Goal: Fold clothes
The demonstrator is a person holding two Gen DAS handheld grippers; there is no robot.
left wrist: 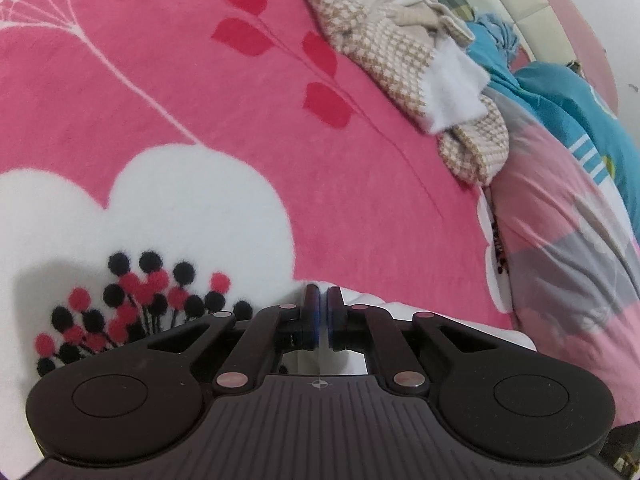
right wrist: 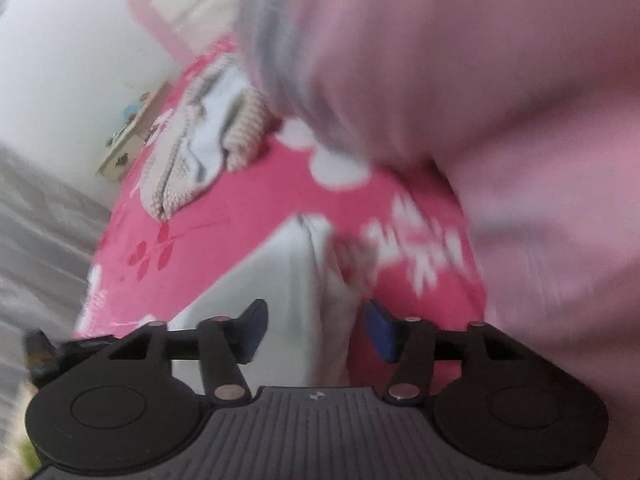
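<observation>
A white garment (right wrist: 280, 280) lies on the pink floral blanket (left wrist: 200, 100). In the left wrist view my left gripper (left wrist: 322, 294) is shut on an edge of the white garment (left wrist: 384, 308), low over the blanket. In the right wrist view my right gripper (right wrist: 316, 316) is open, its fingers (right wrist: 252, 328) either side of a fold of the white garment; the view is blurred by motion. A beige-and-white knitted garment (left wrist: 400, 52) lies crumpled at the far side and also shows in the right wrist view (right wrist: 200, 148).
A pink and grey quilt (left wrist: 560, 240) lies bunched at the right, with blue clothing (left wrist: 560, 92) behind it. The quilt fills the upper right of the right wrist view (right wrist: 480, 100). A small cabinet (right wrist: 132, 136) stands by the wall beyond the bed.
</observation>
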